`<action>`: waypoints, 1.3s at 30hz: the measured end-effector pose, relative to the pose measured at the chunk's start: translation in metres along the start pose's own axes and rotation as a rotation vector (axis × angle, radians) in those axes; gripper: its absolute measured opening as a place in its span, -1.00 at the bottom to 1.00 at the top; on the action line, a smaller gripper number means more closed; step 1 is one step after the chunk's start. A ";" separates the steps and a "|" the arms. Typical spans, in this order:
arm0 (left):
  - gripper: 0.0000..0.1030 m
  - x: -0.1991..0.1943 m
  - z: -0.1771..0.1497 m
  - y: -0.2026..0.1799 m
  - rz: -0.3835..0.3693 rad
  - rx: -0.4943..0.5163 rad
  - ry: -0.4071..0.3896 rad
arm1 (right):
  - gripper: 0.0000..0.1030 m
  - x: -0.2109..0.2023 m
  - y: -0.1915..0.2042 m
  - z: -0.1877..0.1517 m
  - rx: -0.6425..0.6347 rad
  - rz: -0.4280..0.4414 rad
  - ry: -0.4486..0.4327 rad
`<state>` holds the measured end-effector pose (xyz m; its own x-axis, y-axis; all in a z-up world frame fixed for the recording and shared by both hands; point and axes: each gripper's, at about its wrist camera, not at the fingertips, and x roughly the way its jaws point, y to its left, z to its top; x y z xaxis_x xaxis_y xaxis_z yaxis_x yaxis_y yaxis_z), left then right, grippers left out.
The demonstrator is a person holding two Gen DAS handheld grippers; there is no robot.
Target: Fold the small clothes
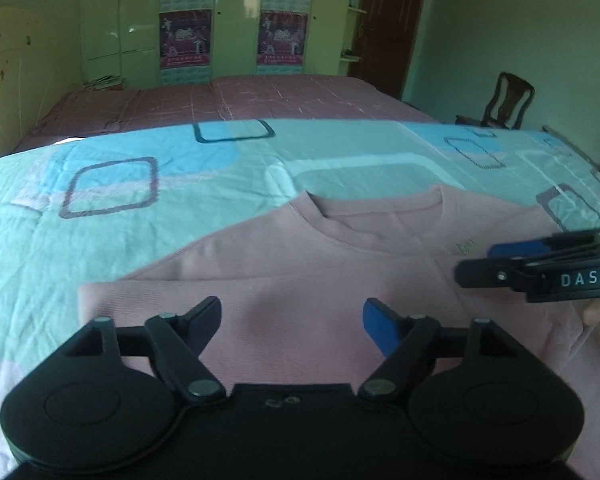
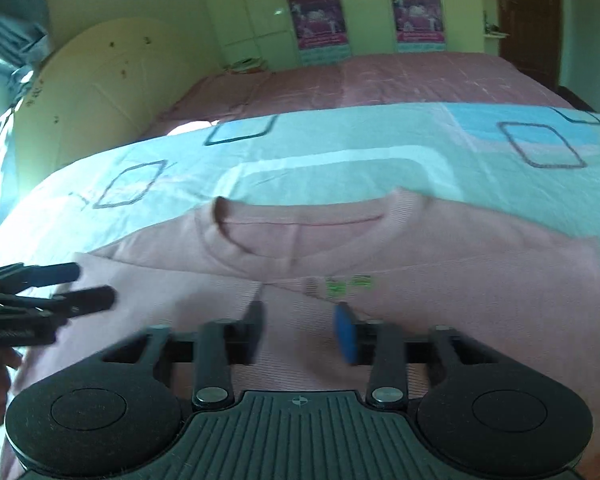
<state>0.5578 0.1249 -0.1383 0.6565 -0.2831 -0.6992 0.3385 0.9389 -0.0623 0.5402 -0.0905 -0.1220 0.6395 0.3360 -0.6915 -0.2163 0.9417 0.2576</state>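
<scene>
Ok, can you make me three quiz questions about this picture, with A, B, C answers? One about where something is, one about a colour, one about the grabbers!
1. Where does the shirt lie?
A. on the chair
B. on the blue sheet
C. on the floor

2. What colour is the shirt?
A. pink
B. green
C. black

3. How are the left gripper and right gripper?
A. both shut on the shirt
B. one holds a sock
C. both open, holding nothing

Answers:
1 B: the shirt is spread flat on the sheet with the square pattern, while the chair stands empty far behind.
2 A: its cloth is pale pink all over.
3 C: each wrist view shows a clear gap between the fingers, with no cloth pinched.
</scene>
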 end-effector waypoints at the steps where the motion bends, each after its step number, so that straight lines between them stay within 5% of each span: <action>1: 0.27 0.005 -0.003 -0.002 0.007 0.004 0.019 | 0.23 0.006 0.009 -0.002 -0.023 0.013 0.013; 5: 0.32 -0.001 -0.023 0.023 0.034 -0.064 0.009 | 0.16 0.011 0.011 -0.018 -0.081 0.020 0.058; 8: 0.28 -0.025 -0.046 0.048 0.115 -0.063 -0.027 | 0.14 -0.011 -0.021 -0.032 -0.076 -0.080 0.036; 11: 0.53 -0.044 -0.064 0.051 0.196 -0.022 -0.034 | -0.04 -0.031 -0.047 -0.043 -0.044 -0.095 0.033; 13: 0.41 -0.064 -0.070 0.052 0.200 -0.063 -0.073 | -0.03 -0.043 -0.046 -0.041 -0.036 -0.141 0.025; 17: 0.37 -0.101 -0.077 0.037 0.163 -0.110 -0.145 | -0.03 -0.066 -0.033 -0.041 -0.018 -0.095 -0.042; 23: 0.32 -0.086 -0.096 0.016 0.125 -0.109 -0.031 | -0.03 -0.056 -0.022 -0.069 -0.056 -0.124 0.065; 30: 0.34 -0.095 -0.107 0.016 0.143 -0.069 -0.042 | -0.03 -0.081 -0.038 -0.074 -0.011 -0.119 0.006; 39: 0.55 -0.089 -0.106 -0.006 0.214 -0.026 -0.013 | -0.03 -0.067 -0.047 -0.079 -0.025 -0.129 0.065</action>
<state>0.4256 0.1649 -0.1517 0.7203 -0.0787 -0.6892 0.1726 0.9826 0.0682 0.4493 -0.1558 -0.1413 0.6142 0.2118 -0.7602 -0.1542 0.9769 0.1476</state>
